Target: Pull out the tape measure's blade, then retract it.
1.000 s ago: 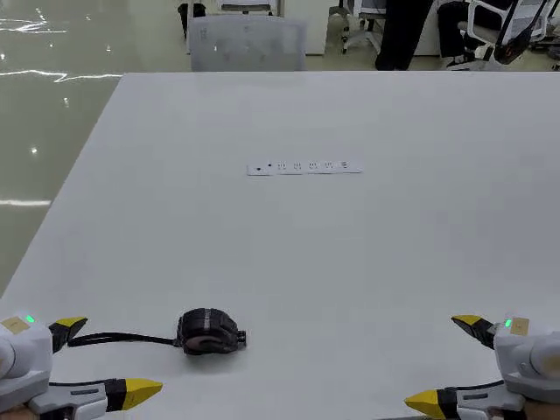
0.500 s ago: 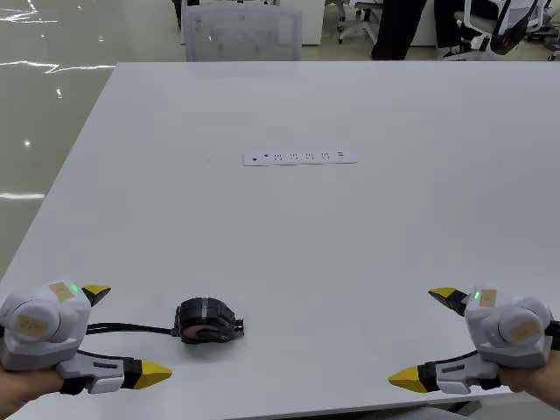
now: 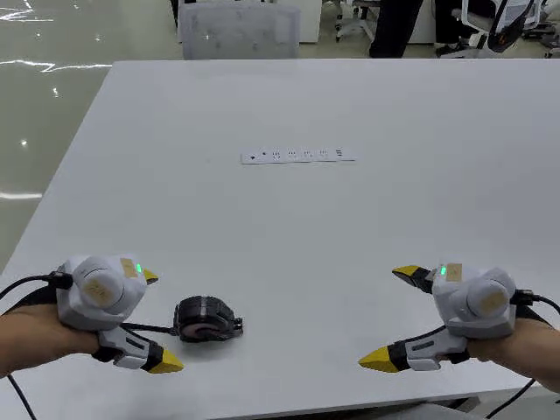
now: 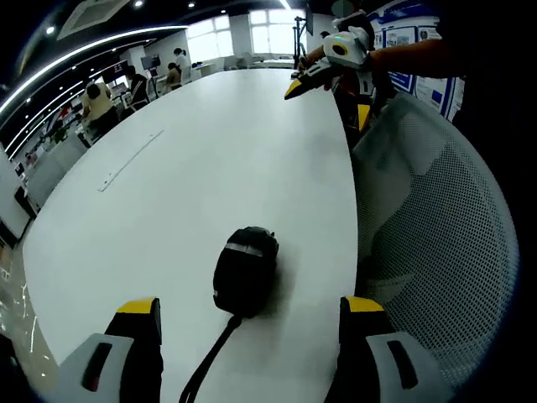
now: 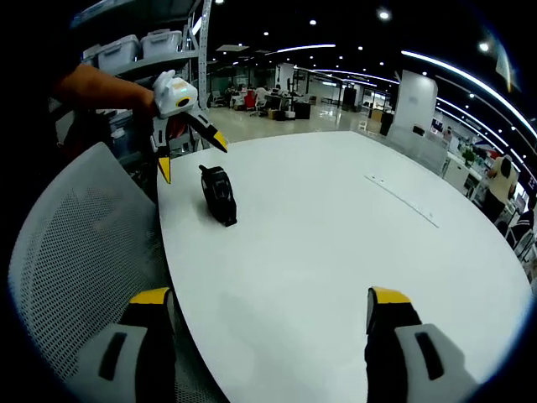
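A black tape measure (image 3: 206,318) lies near the white table's front edge, its black wrist strap trailing left; its blade is not drawn out. It also shows as the tape measure (image 4: 244,270) straight ahead between the left jaws, and small at left as the tape measure (image 5: 218,194). My left gripper (image 3: 157,319) is open just left of the tape measure, jaws spread either side of the strap. My right gripper (image 3: 394,317) is open at the front right, well apart from it. The left gripper (image 5: 190,148) and right gripper (image 4: 323,101) each appear in the other's view.
A white power strip (image 3: 297,157) lies flush in the middle of the table (image 3: 350,227). A mesh chair back (image 4: 436,243) stands at the table's near edge. Chairs and a person's legs (image 3: 398,26) are beyond the far edge.
Both grippers have come up and inward over the table; the left one has closed in on the tape measure's left side. The tape measure has not moved.
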